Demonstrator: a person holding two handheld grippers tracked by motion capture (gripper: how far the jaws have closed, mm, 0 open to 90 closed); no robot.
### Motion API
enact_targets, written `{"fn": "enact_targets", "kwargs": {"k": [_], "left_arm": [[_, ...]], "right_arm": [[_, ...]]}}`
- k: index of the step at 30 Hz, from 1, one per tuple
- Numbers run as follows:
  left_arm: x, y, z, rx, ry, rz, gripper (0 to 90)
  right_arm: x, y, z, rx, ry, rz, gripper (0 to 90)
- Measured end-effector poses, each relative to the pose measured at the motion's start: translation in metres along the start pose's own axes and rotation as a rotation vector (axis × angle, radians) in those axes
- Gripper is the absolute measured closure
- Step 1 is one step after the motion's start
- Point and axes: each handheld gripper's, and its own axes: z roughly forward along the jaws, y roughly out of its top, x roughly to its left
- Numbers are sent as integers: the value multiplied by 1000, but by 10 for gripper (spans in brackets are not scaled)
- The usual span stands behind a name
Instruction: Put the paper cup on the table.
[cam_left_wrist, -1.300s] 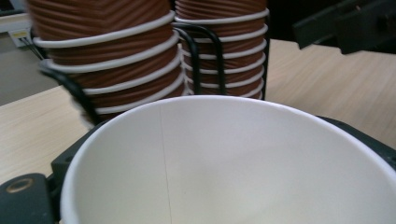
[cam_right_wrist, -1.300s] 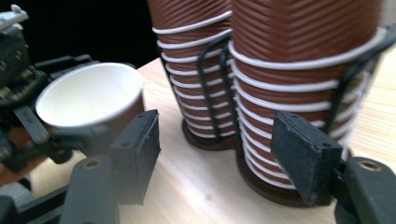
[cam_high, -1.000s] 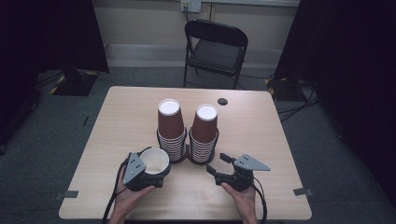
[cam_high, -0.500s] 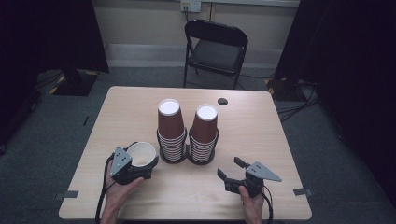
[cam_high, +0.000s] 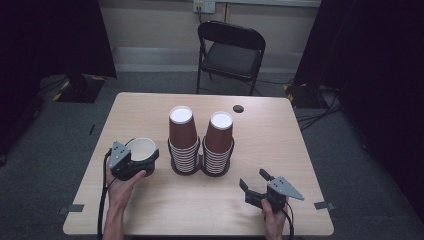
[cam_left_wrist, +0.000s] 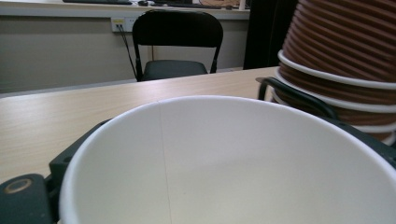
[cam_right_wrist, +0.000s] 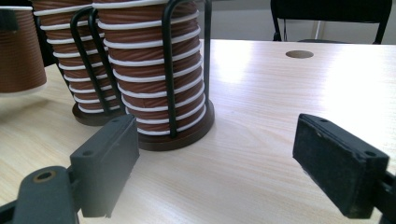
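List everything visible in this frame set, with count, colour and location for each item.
Single paper cup: one, brown outside, white inside, upright, held at table left.
Stacks of upside-down ribbed paper cups: two, brown with white rims, table centre.
Wire cup holders: two, black, around the stacks.
Wooden table: one, light, with a dark round hole.
Folding chair: one, black, behind the table.
Left gripper: black, closed on the single cup.
Right gripper: black, jaws apart, nothing between them, at table right.
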Motion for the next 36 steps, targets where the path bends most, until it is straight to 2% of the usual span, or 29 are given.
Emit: {"fn": "enact_targets", "kwargs": {"k": [3,5,10,11,14,16,18,20,25,29,33,34,36], "left_arm": [[6,1,6,18,28,4,57],[11,0,11,18,19,-16,58],[19,-1,24,10,19,-32,55],[19,-1,27,-1,23,-18,55],[19,-1,33,11,21,-18,50],[18,-3,37,19,4,-7,47],[19,-6,42,41,24,9,46],[19,-9,45,57,16,-13,44],[18,-12,49,53,18,10,44],[19,-14,47,78,23,2,49],[20,-21,47,146,41,0,73],[20,-22,47,148,37,-7,85],[20,-22,47,167,45,4,91]], "right_arm": [[1,-3,1,9,2,2,138],[1,-4,2,7,5,3,138],[2,-5,0,-12,-3,-7,138],[3,-5,0,-14,-4,-3,138],[2,-6,-2,-29,-10,-1,138],[3,-5,-1,-22,-9,-3,138],[3,-5,-1,-18,-7,-11,139],[4,-5,-1,-20,-12,-14,139],[3,-5,-1,-18,-7,-12,139],[4,-5,-1,-17,-9,-16,139],[4,-5,-1,-18,-7,-14,140],[4,-5,-1,-18,-9,-15,140],[4,-5,-1,-16,-11,-16,140]]}}
